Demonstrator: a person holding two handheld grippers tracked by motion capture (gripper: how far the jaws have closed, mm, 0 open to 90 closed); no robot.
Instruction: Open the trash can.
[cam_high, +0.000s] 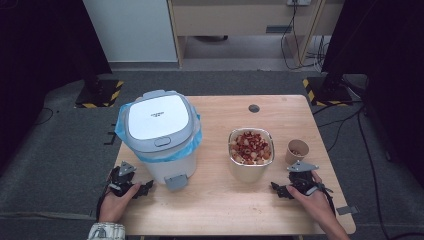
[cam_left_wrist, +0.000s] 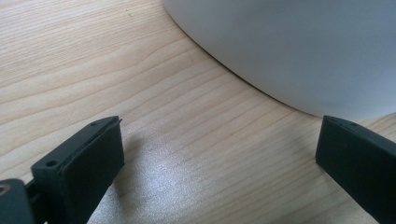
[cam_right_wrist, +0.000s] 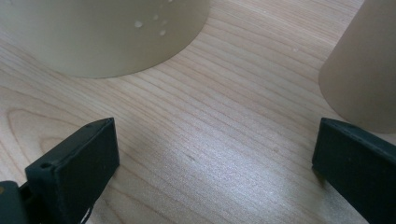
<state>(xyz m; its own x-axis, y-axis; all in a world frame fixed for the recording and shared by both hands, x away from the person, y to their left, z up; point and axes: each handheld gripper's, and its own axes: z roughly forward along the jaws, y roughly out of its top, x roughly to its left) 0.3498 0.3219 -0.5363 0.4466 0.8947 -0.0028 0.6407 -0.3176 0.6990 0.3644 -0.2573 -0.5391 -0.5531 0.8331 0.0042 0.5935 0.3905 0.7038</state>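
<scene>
A white pedal bin (cam_high: 161, 137) with a blue liner and a shut lid stands on the left of the wooden table (cam_high: 225, 200). Right of it stands a steel bowl (cam_high: 251, 152) full of red and pale food scraps, and a small brown paper cup (cam_high: 297, 151) beside that. My left gripper (cam_high: 146, 188) rests on the table at the bin's front left, open and empty; the bin's white wall (cam_left_wrist: 289, 46) curves just ahead of it. My right gripper (cam_high: 276, 190) lies open and empty in front of the bowl (cam_right_wrist: 102, 32) and cup (cam_right_wrist: 364, 65).
The bin's grey foot pedal (cam_high: 175, 181) sticks out toward the front edge, close to my left gripper. A round cable hole (cam_high: 254, 108) sits near the table's far edge. Black stands with striped bases (cam_high: 325, 90) flank the table on the floor.
</scene>
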